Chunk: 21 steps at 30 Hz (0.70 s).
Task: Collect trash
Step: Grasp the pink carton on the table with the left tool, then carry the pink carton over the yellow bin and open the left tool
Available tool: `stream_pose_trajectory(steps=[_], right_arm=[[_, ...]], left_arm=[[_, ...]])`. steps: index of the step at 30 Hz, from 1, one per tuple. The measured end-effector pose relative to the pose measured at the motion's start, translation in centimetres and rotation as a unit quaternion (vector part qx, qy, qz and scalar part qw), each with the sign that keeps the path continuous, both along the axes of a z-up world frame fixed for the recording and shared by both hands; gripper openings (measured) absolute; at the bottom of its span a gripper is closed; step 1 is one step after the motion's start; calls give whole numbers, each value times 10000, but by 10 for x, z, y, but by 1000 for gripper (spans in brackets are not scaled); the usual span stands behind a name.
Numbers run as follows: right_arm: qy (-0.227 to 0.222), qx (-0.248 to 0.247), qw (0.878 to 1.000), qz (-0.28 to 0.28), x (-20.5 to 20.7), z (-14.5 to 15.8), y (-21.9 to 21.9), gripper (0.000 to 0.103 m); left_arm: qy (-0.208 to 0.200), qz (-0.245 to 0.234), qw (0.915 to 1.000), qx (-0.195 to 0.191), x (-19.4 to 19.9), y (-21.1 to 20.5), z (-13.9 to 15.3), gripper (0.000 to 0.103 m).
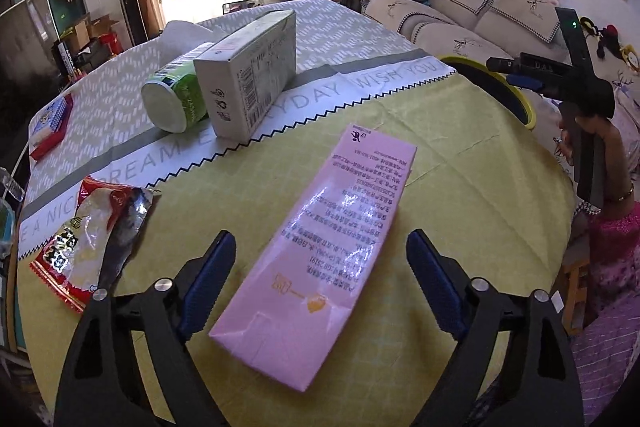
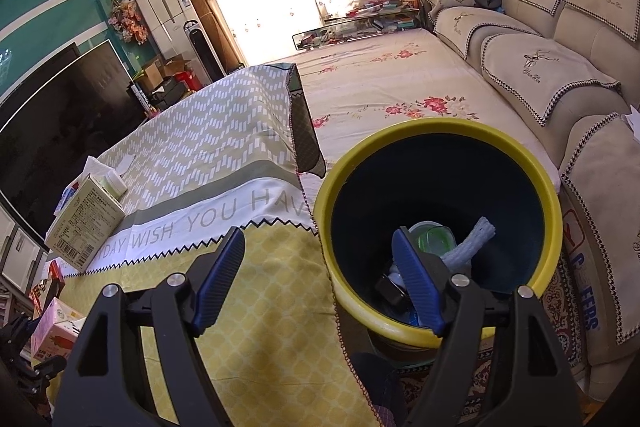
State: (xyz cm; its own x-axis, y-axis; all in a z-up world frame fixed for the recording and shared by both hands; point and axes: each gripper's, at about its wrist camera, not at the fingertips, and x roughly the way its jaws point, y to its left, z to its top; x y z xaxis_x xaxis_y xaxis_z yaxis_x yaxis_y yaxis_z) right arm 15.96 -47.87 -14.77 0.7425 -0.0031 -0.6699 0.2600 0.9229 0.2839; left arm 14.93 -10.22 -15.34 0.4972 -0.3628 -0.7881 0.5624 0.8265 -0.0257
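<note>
A pink carton point(image 1: 320, 251) lies flat on the yellow tablecloth point(image 1: 460, 187). My left gripper point(image 1: 320, 255) is open, its fingers on either side of the carton's near half, not touching it. A red snack wrapper point(image 1: 88, 239) lies to its left. A grey-green box point(image 1: 250, 75) and a green-and-white can point(image 1: 176, 95) lie further back. My right gripper point(image 2: 320, 247) is open and empty, held over the table edge beside the yellow-rimmed bin point(image 2: 440, 131), which holds several bits of trash. The right gripper also shows in the left wrist view point(image 1: 520, 71). The pink carton shows at far left in the right wrist view point(image 2: 56, 327).
A small red-and-blue box point(image 1: 48, 123) sits at the table's far left edge. A sofa point(image 2: 560, 67) with plush toys runs along the right. A bed with a floral sheet point(image 2: 400, 87) lies behind the bin. A TV point(image 2: 60, 119) stands at the left.
</note>
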Motion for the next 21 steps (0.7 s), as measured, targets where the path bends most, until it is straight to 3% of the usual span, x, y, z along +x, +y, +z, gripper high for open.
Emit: stream_pose_trajectory(steps=[6, 10, 21], right_arm=[[27, 48, 10000, 51, 1, -3, 0, 72], [46, 105, 9999, 82, 3, -6, 0, 72], [-7, 160, 9998, 83, -6, -6, -5, 72]], left_arm=[[94, -72, 9998, 157, -2, -9, -7, 56], [140, 2, 9998, 148, -5, -11, -8, 46], [348, 312, 9985, -299, 2, -9, -4, 39]])
